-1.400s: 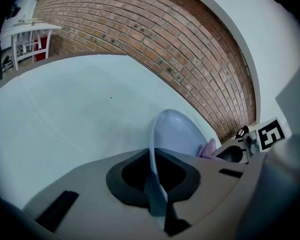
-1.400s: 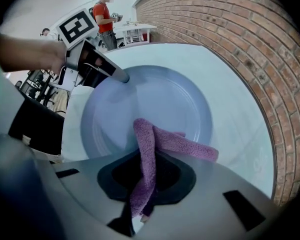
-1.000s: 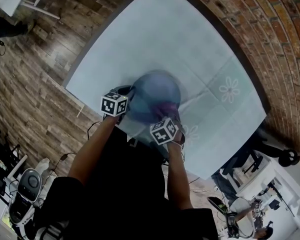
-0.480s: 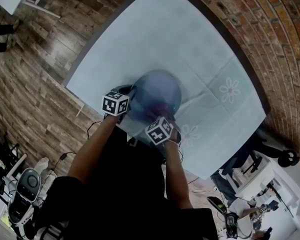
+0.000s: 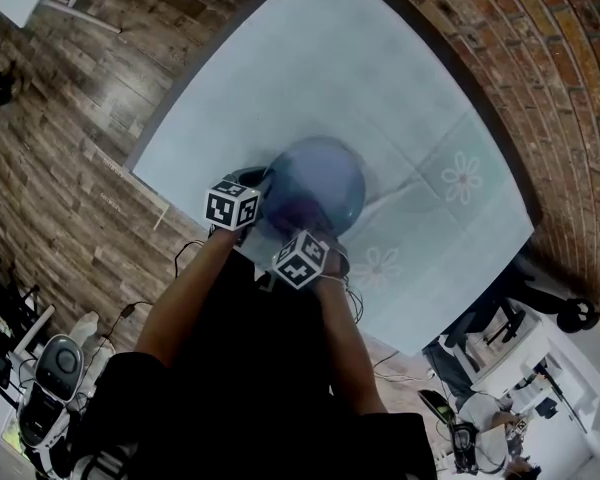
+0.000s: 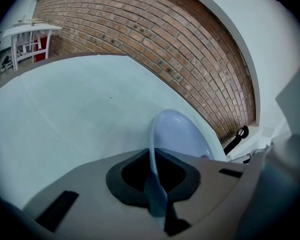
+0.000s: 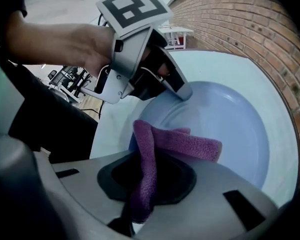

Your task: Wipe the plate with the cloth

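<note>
- Plainly, in the head view the left gripper (image 5: pixel 263 186) meets the blue plate (image 5: pixel 325 183) at its rim. The right gripper (image 5: pixel 315 236) comes in beside it, tips over the plate's face. The pale table (image 5: pixel 310 58) spreads out beyond both sets of tips.
- Seen from the left gripper view, the jaws are closed on the plate's rim. The thin edge runs straight out between them and the dish opens just ahead. Pinching only the rim probably steadies the plate while leaving its whole face free for wiping. I cannot tell whether the plate rests on the table or is lifted clear of it.
- From the right gripper view, the jaws are clamped on the purple cloth (image 7: pixel 160 144). It loops up from between them and folds forward onto the part of the plate nearest this gripper. Held bunched like this, it likely gives a soft wad ahead of the tips to rub with. The left gripper's tip grips the rim on the far side, across from these jaws. The plate holds nothing but the cloth, and I can make out no food or spill on it.
</note>
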`<state>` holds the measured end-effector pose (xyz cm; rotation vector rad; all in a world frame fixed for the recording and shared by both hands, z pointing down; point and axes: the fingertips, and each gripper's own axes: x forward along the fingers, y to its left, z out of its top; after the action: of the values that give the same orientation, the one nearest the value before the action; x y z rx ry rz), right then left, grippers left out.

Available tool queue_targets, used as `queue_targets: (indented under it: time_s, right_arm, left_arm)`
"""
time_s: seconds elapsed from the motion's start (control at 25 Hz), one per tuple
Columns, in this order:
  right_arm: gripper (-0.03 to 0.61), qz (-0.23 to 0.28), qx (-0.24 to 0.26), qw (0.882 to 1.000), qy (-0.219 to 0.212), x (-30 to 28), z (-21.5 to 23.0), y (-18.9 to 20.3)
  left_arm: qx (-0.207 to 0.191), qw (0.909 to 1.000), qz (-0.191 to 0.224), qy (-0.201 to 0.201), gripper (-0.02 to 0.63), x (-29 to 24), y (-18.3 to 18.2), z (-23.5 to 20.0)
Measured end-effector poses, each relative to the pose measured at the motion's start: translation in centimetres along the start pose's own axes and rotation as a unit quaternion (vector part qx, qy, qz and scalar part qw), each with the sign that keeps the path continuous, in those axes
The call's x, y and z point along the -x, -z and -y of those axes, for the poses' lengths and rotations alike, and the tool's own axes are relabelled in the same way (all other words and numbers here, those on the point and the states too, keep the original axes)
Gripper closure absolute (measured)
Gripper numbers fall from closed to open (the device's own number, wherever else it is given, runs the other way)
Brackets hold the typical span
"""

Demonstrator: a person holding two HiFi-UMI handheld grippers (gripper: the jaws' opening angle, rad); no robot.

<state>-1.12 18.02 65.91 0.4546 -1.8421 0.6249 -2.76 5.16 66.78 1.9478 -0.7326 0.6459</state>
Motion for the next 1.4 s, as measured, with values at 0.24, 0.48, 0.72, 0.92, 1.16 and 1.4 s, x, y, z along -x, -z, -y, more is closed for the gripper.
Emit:
queue_targets:
  time_s: [0.24,0.48,0.72,0.92,1.16,1.4]
  right_arm:
    - [0.515,0.037,0.011,0.999,-0.006,-0.3,0.3,-2.0]
    - [0.515,0.051,0.019,0.998,0.024,-0.6,1.5,-3.8]
    - [0.515,0.064,0.024,0.997,0.043,-0.8,2.3,-5.3]
    - [0.515,0.074,0.018,0.996,0.035,-1.0,2.9,-5.5]
    - [0.515,0.081,0.030,0.995,0.040,-0.9,3.9,-6.1]
    - [0.515,0.089,0.039,0.995,0.036,-0.5,4.7,-6.0]
  left_arm:
    - [0.001,1.0000,-0.002,0.003,0.568,0.1,-0.1,0.1]
    - [0.002,1.0000,-0.004,0.005,0.568,0.0,-0.1,0.0]
    - [0.003,1.0000,-0.005,0.006,0.568,0.2,-0.1,-0.1]
    - [0.003,1.0000,-0.005,0.006,0.568,-0.1,-0.1,-0.2]
    - [0.004,1.0000,-0.004,0.007,0.568,0.0,-0.1,-0.2]
    - [0.005,0.9999,-0.004,0.008,0.568,-0.1,-0.2,0.1]
